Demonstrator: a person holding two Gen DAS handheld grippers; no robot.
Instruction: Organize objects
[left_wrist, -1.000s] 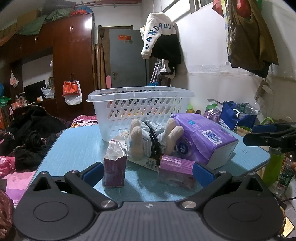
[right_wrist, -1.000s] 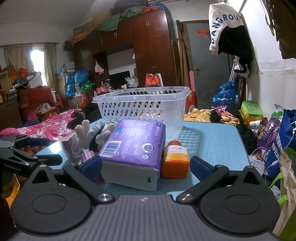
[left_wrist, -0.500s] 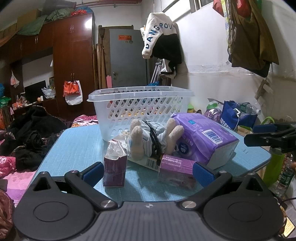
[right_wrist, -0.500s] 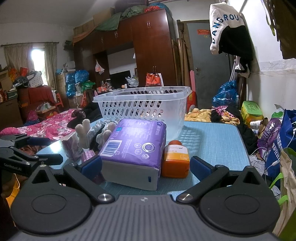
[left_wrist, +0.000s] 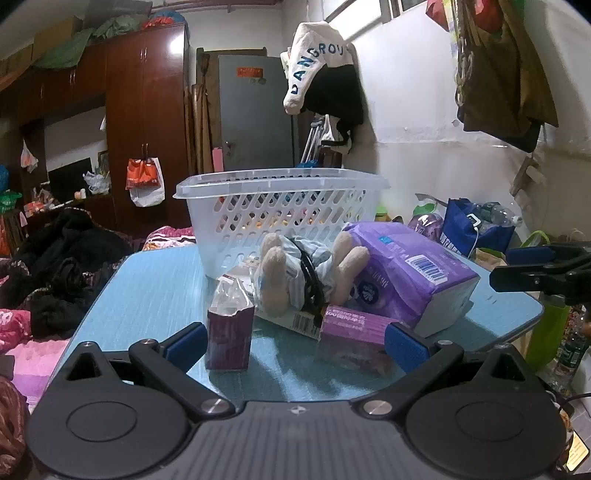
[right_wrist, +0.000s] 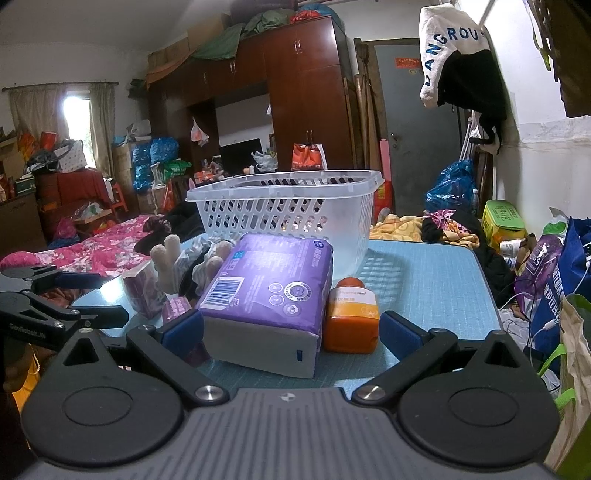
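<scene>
We find nothing yet in hand: both the left gripper (left_wrist: 293, 343) and right gripper (right_wrist: 291, 332) stand with fingers apart, the purple pack (right_wrist: 271, 282), soft toy (left_wrist: 295, 273) and orange bottle (right_wrist: 352, 314) lying loose on the table (right_wrist: 424, 280) at 6 o'clock of the white basket (right_wrist: 288, 206)

A cluttered home bedroom: a bed (right_wrist: 85, 251), dark wooden wardrobes (right_wrist: 295, 99) and hanging clothes (left_wrist: 325, 81).

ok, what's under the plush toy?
The plush toy lies on a flat barcoded package on the table. Only the package's front edge shows; the rest is covered, as is anything else beneath.
</scene>
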